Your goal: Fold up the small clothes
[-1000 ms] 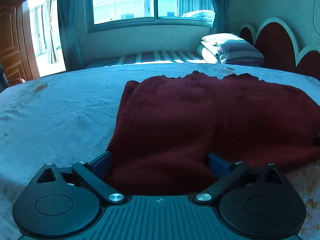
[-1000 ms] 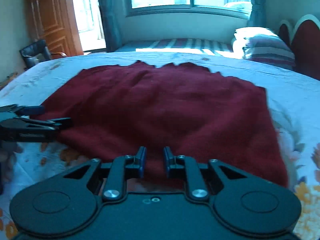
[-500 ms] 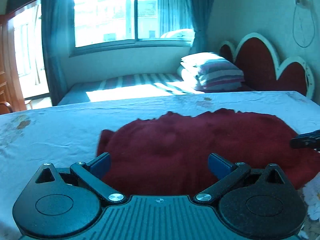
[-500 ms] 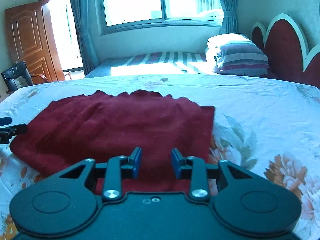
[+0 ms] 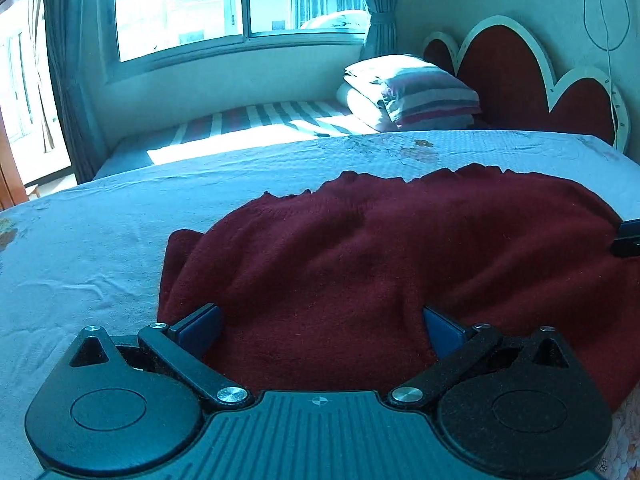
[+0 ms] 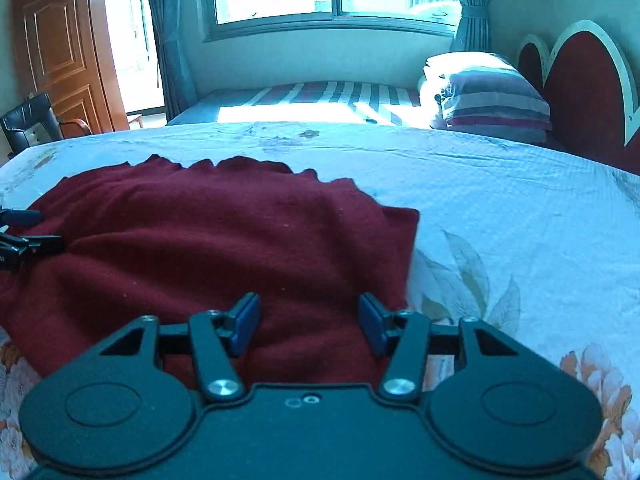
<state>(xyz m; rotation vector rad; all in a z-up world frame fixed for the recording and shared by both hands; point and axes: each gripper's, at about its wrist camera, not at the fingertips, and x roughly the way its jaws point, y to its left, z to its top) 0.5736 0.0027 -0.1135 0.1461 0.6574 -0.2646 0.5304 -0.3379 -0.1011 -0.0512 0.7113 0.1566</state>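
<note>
A dark red knit garment (image 5: 380, 264) lies flat on the floral bedsheet (image 6: 500, 208), its scalloped hem at the far side. My left gripper (image 5: 322, 330) is open wide over the garment's near left part, with cloth lying below and between its blue pads (image 5: 200, 328). My right gripper (image 6: 309, 320) hovers over the near right corner of the garment (image 6: 224, 248). Its jaws are opening, the cloth is under them, and the pads do not press on it. Each gripper's tip shows at the edge of the other's view: the right gripper (image 5: 628, 236) and the left gripper (image 6: 20, 236).
Stacked striped pillows (image 5: 416, 96) and a red scalloped headboard (image 5: 504, 80) stand at the far right. A second bed with a striped cover (image 6: 320, 100) lies under the window. A wooden door (image 6: 60, 60) and a black chair (image 6: 32, 120) are at the far left.
The right gripper's jaws have spread from nearly shut to well apart. Both grippers have drawn back from the garment, which now sits farther off and to the side in each view.
</note>
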